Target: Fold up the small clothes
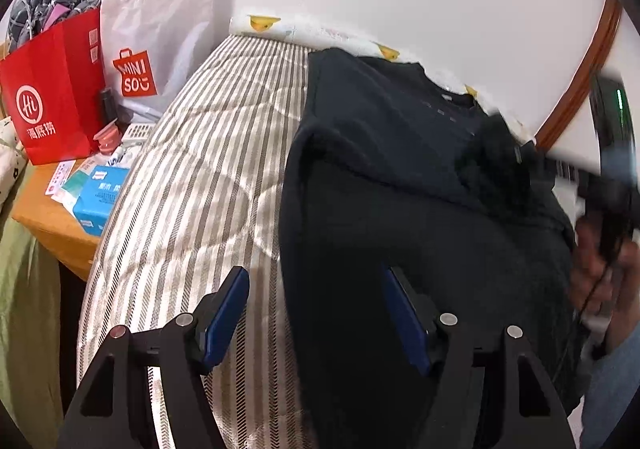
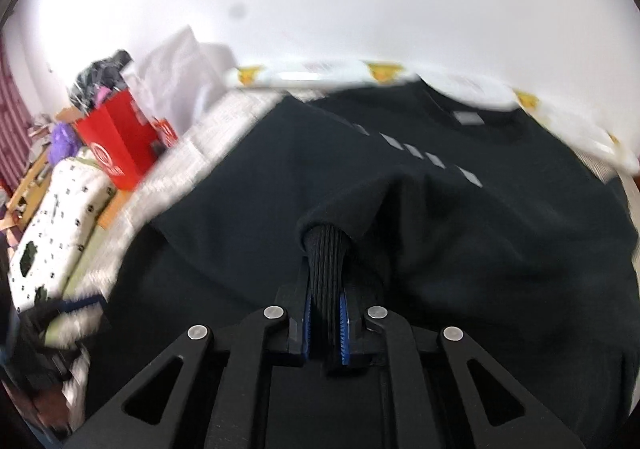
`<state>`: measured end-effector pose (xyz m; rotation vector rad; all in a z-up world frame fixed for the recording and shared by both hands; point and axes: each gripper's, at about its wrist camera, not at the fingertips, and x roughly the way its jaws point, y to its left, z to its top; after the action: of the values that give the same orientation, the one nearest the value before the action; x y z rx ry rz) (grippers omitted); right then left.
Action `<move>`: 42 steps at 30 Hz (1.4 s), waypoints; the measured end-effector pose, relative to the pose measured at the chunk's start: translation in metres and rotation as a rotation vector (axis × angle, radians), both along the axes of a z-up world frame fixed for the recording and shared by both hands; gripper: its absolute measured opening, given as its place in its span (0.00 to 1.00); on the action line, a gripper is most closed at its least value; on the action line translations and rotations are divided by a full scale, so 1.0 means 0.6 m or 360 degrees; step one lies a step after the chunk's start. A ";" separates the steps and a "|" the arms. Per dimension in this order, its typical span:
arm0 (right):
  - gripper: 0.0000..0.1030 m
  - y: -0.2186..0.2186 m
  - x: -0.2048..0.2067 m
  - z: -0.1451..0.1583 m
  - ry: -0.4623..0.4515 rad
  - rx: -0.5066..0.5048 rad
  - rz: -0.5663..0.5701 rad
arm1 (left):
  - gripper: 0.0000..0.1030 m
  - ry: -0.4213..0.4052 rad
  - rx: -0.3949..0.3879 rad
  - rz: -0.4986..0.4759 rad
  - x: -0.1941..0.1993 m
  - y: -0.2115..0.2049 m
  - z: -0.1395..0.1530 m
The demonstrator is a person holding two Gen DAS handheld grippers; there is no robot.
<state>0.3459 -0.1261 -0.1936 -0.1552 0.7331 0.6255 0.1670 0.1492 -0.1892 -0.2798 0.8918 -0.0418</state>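
While the black sweatshirt [image 1: 400, 177] lies spread over the striped bed cover [image 1: 208, 177], collar toward the wall, folding stands at an early stage as judged from its lie: the body looks flat and full-width, and one sleeve is being drawn across the chest; the other sleeve and the body folds appear still to do. Sleeve cuff [image 2: 325, 261], ribbed, black: raised over the middle of the sweatshirt, below the row of grey chest marks [image 2: 416, 151]. Right claw [image 2: 325, 309]: clenched on that cuff, blue pads pressed to either side of the ribbing, sleeve trailing from it over the body of the sweatshirt. Left claw [image 1: 316, 313]: released, jaws standing well apart, nothing gripped; one finger over bare striped cover, the other over the near left edge of the sweatshirt, contact with the cloth not determinable. Red paper bag [image 1: 56, 89]: well to the left of the sweatshirt, on an orange desk [image 1: 52, 217] beside the bed
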 end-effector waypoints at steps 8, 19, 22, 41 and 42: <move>0.44 0.119 0.077 0.011 0.0177 0.0176 0.0075 | 0.65 0.0033 -0.0020 0.0005 0.001 0.003 -0.003; 0.64 -0.104 0.022 0.026 -0.0181 -0.0103 -0.0182 | 0.65 -0.0037 -0.0019 -0.0070 0.051 -0.039 0.035; 0.64 -0.188 0.028 -0.003 -0.0231 -0.0316 -0.0354 | 0.65 -0.0075 -0.0040 -0.0065 0.082 -0.057 0.048; 0.03 -0.252 0.061 -0.091 -0.0162 -0.0406 -0.0219 | 0.22 0.0028 -0.0312 -0.0030 0.223 -0.106 0.022; 0.04 -0.248 0.061 -0.089 -0.0165 -0.0420 -0.0232 | 0.12 0.0032 -0.0295 -0.0026 0.226 -0.108 0.021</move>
<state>0.3828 -0.2749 -0.2471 -0.3711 0.7177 0.3774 0.3027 0.0847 -0.1765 -0.4462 0.9114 -0.1378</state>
